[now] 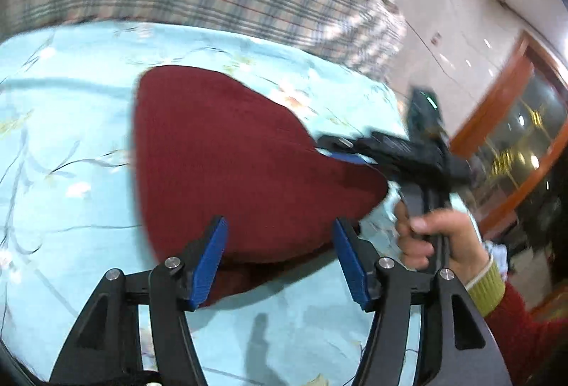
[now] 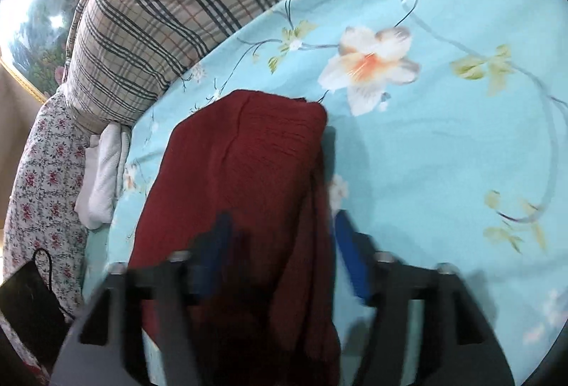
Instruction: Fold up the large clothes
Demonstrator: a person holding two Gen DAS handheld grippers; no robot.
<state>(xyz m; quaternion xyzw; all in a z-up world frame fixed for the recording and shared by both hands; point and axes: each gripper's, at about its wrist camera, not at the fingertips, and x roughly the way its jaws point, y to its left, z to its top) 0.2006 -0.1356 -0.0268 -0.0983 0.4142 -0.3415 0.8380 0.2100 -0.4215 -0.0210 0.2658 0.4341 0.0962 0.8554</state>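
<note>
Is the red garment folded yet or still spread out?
Folded. The red garment lies as a compact bundle on the blue sheet, with layered edges along its right side. How many folds, cannot tell.

A dark red knitted garment [image 1: 227, 159] [image 2: 241, 194] is seen lying folded into a compact, several-layered bundle on a light blue flowered sheet [image 1: 71, 123] [image 2: 443, 144], its far edge rounded and its near layers loosely bunched.
</note>
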